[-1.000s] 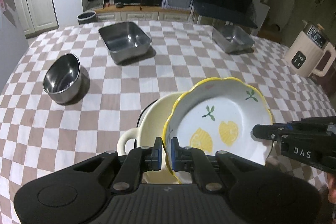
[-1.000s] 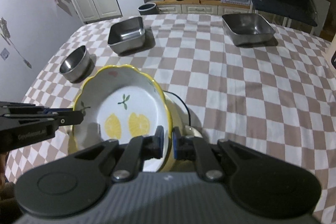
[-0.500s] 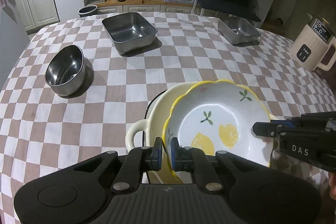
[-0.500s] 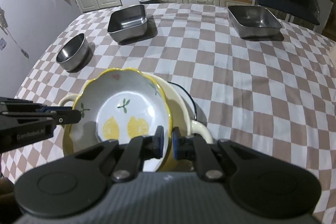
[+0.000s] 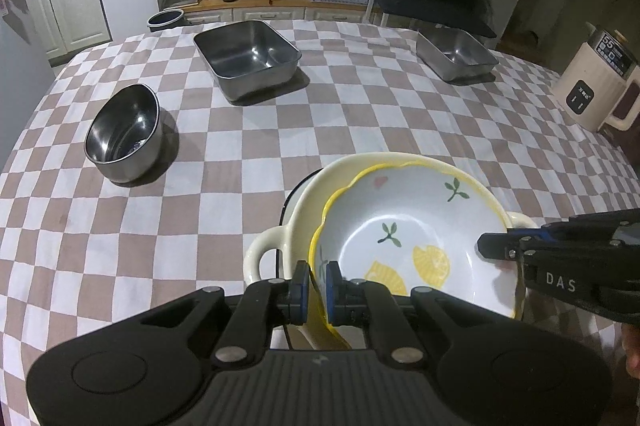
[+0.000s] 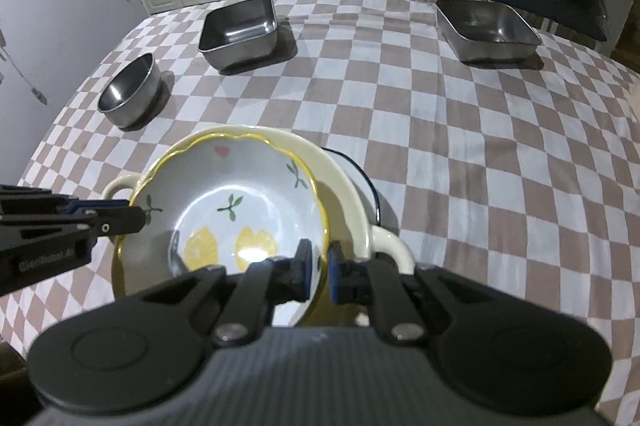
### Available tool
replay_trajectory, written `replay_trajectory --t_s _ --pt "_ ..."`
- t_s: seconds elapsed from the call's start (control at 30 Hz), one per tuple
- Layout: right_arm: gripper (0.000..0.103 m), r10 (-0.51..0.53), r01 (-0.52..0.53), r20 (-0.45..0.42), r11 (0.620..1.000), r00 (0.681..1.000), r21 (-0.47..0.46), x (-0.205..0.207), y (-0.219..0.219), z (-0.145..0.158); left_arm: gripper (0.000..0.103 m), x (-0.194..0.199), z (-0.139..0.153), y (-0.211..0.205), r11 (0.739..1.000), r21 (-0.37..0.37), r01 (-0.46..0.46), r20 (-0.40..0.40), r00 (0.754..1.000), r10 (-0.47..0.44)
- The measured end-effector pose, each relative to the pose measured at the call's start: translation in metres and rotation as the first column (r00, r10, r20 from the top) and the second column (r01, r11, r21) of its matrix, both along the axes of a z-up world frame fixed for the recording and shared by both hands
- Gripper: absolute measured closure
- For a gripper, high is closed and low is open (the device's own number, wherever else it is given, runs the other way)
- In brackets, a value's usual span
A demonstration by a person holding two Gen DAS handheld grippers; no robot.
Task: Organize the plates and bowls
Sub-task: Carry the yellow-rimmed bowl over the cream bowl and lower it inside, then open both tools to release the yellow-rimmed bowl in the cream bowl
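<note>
A white lemon-patterned bowl (image 5: pixel 412 230) with a wavy yellow rim sits nearly level inside a cream two-handled pot (image 5: pixel 304 202). My left gripper (image 5: pixel 314 284) is shut on the bowl's near-left rim. My right gripper (image 6: pixel 317 272) is shut on the opposite rim of the lemon bowl (image 6: pixel 236 206); in the left wrist view the right gripper (image 5: pixel 496 246) enters from the right. The cream pot (image 6: pixel 348 198) rests on the checked tablecloth (image 6: pixel 460 146); a dark rim shows under its far side.
A round steel bowl (image 5: pixel 124 134) stands at the left, a square steel pan (image 5: pixel 248 56) behind it and another steel pan (image 5: pixel 456 54) at the back right. A cream electric kettle (image 5: pixel 596 82) stands at the right edge.
The lemon bowl, held by both grippers, has tipped from steeply tilted to nearly level and sunk into the cream pot.
</note>
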State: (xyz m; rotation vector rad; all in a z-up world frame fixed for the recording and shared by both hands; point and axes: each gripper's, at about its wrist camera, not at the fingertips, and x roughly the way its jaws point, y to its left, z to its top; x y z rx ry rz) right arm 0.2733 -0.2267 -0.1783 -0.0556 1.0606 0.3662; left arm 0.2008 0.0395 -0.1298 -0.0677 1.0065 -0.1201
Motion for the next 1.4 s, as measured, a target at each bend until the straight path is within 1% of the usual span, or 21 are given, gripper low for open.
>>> replay_trajectory --t_s 0.4,0.6,0.93,1.0,1.07,1.1,1.17,1.2,1.27,1.33,1.4 --pt "0.092 -0.018 0.018 -0.029 1.000 0.999 0.006 0.004 0.000 -0.005 0.094 0.002 -0.002 -0.001 1.000 0.003 0.009 -0.009 1.000 -0.008" --pt "0.081 -0.004 0.005 -0.039 1.000 0.999 0.027 0.003 0.000 -0.005 0.094 0.003 -0.001 0.001 1.000 -0.007 0.023 -0.013 1.000 -0.023" --pt "0.081 -0.015 0.019 -0.071 0.998 0.997 0.058 0.001 -0.003 -0.004 0.093 0.003 -0.001 0.002 0.999 -0.005 0.031 -0.021 0.999 -0.032" --pt "0.080 -0.017 0.021 -0.074 0.998 0.997 0.060 0.000 -0.004 -0.003 0.092 0.003 -0.001 0.002 0.999 -0.010 0.030 -0.023 0.999 -0.031" --pt "0.077 -0.016 0.021 -0.077 0.998 0.997 0.061 -0.001 -0.004 -0.003 0.091 0.002 -0.001 0.003 0.999 -0.015 0.031 -0.024 0.999 -0.031" --pt "0.076 -0.016 0.021 -0.077 0.998 0.997 0.056 -0.002 -0.004 -0.003 0.090 0.002 0.000 0.003 0.999 -0.016 0.031 -0.024 0.999 -0.031" --pt "0.072 -0.013 0.018 -0.077 0.998 0.997 0.059 -0.004 -0.004 -0.002 0.081 0.002 0.000 0.003 0.999 -0.019 0.033 -0.022 0.999 -0.034" --pt "0.070 -0.010 0.015 -0.076 0.998 0.997 0.063 -0.005 -0.004 -0.001 0.079 0.001 0.001 0.003 0.999 -0.022 0.035 -0.020 0.999 -0.036" --pt "0.060 -0.002 0.007 -0.072 0.997 0.997 0.072 -0.007 -0.003 0.001 0.070 -0.001 0.003 0.001 0.999 -0.019 0.040 -0.015 0.999 -0.040" --pt "0.057 0.006 -0.001 -0.065 0.998 0.998 0.069 -0.010 -0.002 0.003 0.065 -0.003 0.005 0.001 0.999 -0.022 0.044 -0.010 0.999 -0.044" --pt "0.053 0.012 -0.008 -0.059 0.998 0.998 0.068 -0.012 -0.002 0.005 0.063 -0.005 0.007 0.001 0.999 -0.027 0.046 -0.005 0.999 -0.046"
